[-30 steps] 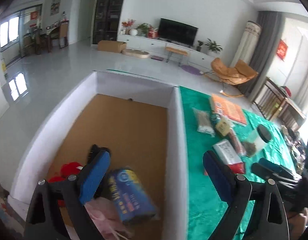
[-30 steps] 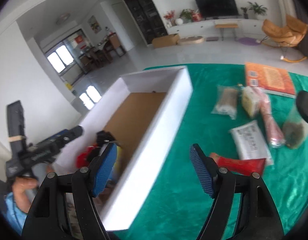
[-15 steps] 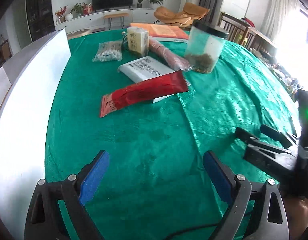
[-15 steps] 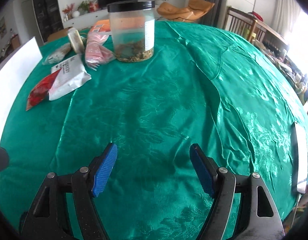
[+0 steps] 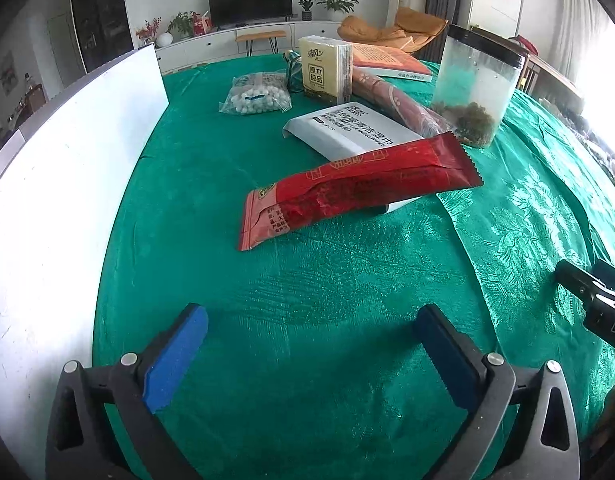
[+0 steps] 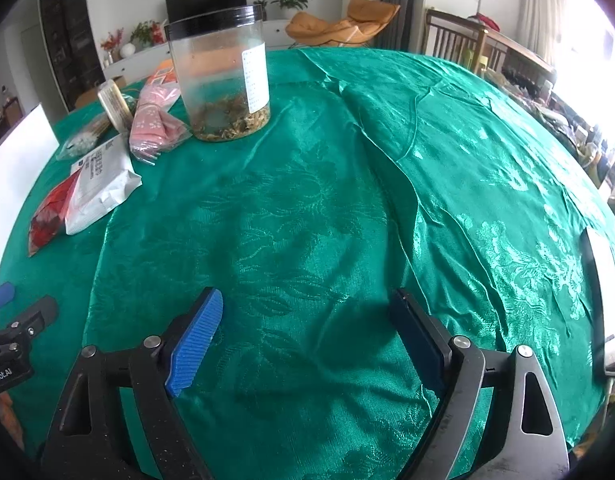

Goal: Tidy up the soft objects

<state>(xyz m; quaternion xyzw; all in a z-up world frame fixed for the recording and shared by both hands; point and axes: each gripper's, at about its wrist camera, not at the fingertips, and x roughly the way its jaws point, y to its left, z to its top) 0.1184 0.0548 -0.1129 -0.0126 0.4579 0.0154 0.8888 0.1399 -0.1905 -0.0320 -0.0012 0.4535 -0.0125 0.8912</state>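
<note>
Green satin cloth (image 5: pixel 307 320) covered the table, and both claws hung over bare stretches of it. The left claw (image 5: pixel 313 346) had its jaws opening, wide apart, with only cloth between them. The right claw (image 6: pixel 305 330) was likewise opening and held nothing.

Ahead of the left claw, towards the far side, a red packet (image 5: pixel 359 188) lay slantwise, its right end propped on a white pack of wipes (image 5: pixel 347 130). Beyond those lay a clear bag of white beads (image 5: pixel 257 98), an upright tissue pack (image 5: pixel 325 70), a pink wrapped roll (image 5: pixel 399 106) and an orange book (image 5: pixel 391 62). A clear jar with a black lid (image 5: pixel 475 84) stood at the far right, touching the roll's end. A white box wall (image 5: pixel 67 184) ran along the left edge of the table.

From the right wrist view the jar (image 6: pixel 221 76) stood far left, with the soft packs clustered to its left. Nothing stood between either claw and the packet.
</note>
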